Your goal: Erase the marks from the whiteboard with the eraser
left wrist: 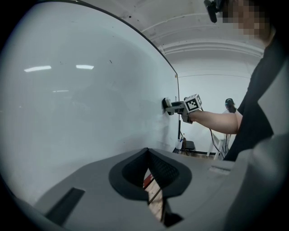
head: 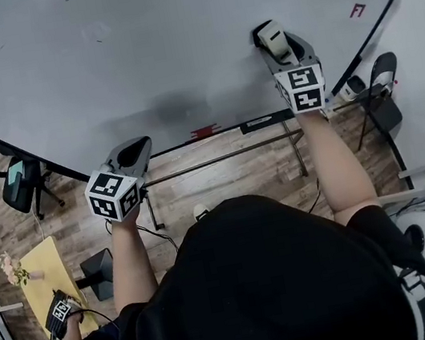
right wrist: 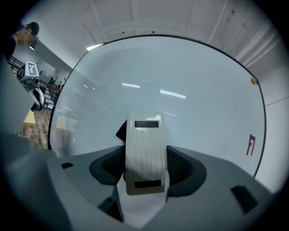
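Wide open across the whiteboard (head: 134, 48) left of and above the eraser (head: 271, 33). Tighter rightward, with a red mark (head: 358, 10) near its right edge. Lower down, left gripper (head: 134, 149), jaws closed, at the bottom edge, well apart.

The light is bright, even and overhead: I see pale ceiling-lamp streaks (left wrist: 38, 68) glaring off the whiteboard (left wrist: 81, 99) in both gripper views. In the head view a soft grey patch (head: 169, 109) sits low on it, shadow or smear I can't tell. Both gripper views bow strongly toward black corners, yet the eraser (right wrist: 143, 153) up close looks sharp.
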The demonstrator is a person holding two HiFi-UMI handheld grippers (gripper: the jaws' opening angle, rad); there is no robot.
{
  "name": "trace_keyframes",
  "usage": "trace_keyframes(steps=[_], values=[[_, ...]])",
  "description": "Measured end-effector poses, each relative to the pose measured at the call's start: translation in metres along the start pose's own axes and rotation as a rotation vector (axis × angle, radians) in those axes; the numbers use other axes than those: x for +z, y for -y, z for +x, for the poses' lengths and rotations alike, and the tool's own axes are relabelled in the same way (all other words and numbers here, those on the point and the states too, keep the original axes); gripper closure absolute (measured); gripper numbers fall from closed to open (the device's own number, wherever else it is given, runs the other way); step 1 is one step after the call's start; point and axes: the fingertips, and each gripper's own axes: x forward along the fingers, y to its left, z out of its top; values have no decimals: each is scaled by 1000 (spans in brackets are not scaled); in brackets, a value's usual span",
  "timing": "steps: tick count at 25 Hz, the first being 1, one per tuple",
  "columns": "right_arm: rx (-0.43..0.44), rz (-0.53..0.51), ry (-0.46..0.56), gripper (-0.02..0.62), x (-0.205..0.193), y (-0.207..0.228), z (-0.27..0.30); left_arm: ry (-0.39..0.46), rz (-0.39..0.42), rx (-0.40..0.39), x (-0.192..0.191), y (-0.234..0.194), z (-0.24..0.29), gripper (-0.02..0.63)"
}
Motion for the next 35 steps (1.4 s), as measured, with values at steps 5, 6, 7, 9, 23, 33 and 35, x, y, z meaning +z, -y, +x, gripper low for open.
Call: trace_keyframes(steps=[5,6,7,9,23,33,35], values=[[-32,21,-22,339,-16,24,-3,-7,1,-7,1,3,7,595],[-37,25,-26,339,-19,28,-3,-8,0,-8,1,3,8,595],[-42,29,-30,339,-21,31,-3,-9,-1,-9,1,3,9,595],[-48,34,-38,339,-26,35,-5,-11,-3,-11,0,4,11,595],[-46,40,-46,339,-32,41,-10,-21,-3,-44,0,13,24,595],[-33,55,-33,339,-31,43,-27,-19,5,-67,3,25,34,595],[-29,59,-31,339,-30,43,-32,-22,10,-72,4,28,35,595]])
